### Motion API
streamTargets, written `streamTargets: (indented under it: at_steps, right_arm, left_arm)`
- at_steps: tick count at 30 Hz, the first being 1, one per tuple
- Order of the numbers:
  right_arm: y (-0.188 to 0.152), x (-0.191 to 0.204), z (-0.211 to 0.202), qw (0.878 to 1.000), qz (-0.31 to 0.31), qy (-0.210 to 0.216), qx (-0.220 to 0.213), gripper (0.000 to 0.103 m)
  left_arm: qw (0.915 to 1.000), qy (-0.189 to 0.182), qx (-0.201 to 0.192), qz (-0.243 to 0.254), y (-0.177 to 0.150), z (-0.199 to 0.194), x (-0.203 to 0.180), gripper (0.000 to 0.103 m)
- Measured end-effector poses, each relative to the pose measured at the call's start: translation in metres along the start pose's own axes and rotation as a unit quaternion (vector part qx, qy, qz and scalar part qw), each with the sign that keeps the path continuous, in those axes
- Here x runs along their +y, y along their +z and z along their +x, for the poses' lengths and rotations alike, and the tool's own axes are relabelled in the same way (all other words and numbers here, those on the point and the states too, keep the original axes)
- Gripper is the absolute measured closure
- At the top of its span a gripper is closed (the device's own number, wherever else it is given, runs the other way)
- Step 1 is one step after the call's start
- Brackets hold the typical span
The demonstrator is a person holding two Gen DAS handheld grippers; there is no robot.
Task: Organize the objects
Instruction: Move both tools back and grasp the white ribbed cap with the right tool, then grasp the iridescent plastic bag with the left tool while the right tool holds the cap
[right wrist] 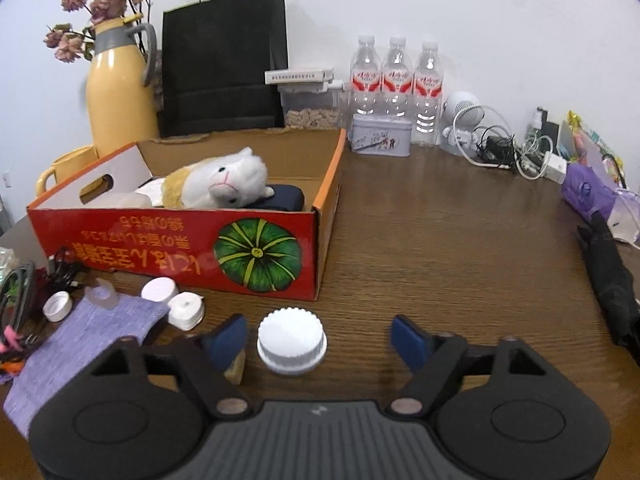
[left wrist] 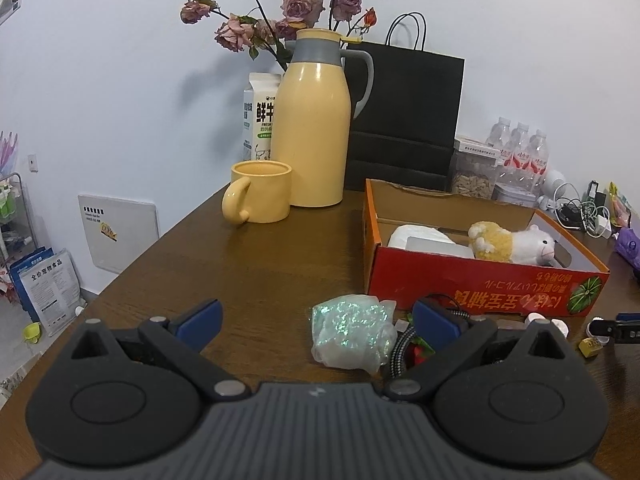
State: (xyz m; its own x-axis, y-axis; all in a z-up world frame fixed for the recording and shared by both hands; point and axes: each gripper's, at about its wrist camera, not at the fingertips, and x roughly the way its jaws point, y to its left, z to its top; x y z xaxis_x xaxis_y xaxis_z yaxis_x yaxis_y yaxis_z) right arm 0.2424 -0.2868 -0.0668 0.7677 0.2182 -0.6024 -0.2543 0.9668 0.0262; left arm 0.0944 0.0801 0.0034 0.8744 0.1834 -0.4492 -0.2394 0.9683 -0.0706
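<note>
1. Nearest, the right gripper point(right wrist: 318, 340) is standing open around the white ribbed cap point(right wrist: 291, 340) on the table point(right wrist: 440, 240). Its pads are not touching the cap yet, probably because it is lining up for a grasp.
2. Beside it, the left gripper point(left wrist: 318, 318) is hovering wide open and holding nothing, with the glittery bag point(left wrist: 354, 330) lying between its fingers.
3. Farther, the red box point(right wrist: 180, 248) is holding the plush toy point(right wrist: 224, 182), so the loose things are likely going there.
4. At the table's far edge, the yellow jug point(left wrist: 312, 128) is standing upright.
</note>
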Motion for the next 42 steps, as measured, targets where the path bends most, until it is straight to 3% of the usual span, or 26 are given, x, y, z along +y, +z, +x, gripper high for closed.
streamTargets:
  at_steps: [3, 6, 7, 15, 26, 42]
  right_arm:
    - [0.0, 0.001, 0.008, 1.0, 0.004, 0.006, 0.004, 0.041]
    - [-0.002, 0.004, 0.008, 1.0, 0.0, 0.006, -0.002, 0.062]
    - [-0.002, 0.004, 0.007, 1.0, 0.0, 0.01, -0.003, 0.064]
    - [-0.003, 0.003, -0.002, 1.0, 0.004, 0.014, -0.026, 0.065]
    - [-0.018, 0.021, -0.044, 0.993, -0.027, 0.006, -0.119, 0.065]
    - [-0.022, 0.032, -0.055, 0.99, -0.047, 0.007, -0.136, 0.065]
  left_arm:
    - [1.0, 0.002, 0.003, -0.001, -0.001, 0.002, 0.0, 0.0]
    - [1.0, 0.002, 0.004, -0.002, -0.002, 0.003, 0.0, 0.0]
    - [1.0, 0.002, 0.004, -0.003, -0.002, 0.003, -0.001, 0.0]
    - [0.9999, 0.0, 0.012, -0.002, -0.005, 0.008, -0.005, 0.0]
    - [0.9995, 0.007, 0.028, -0.008, -0.011, 0.016, -0.005, 0.0]
    - [0.9989, 0.006, 0.045, -0.012, -0.017, 0.034, -0.004, 0.0]
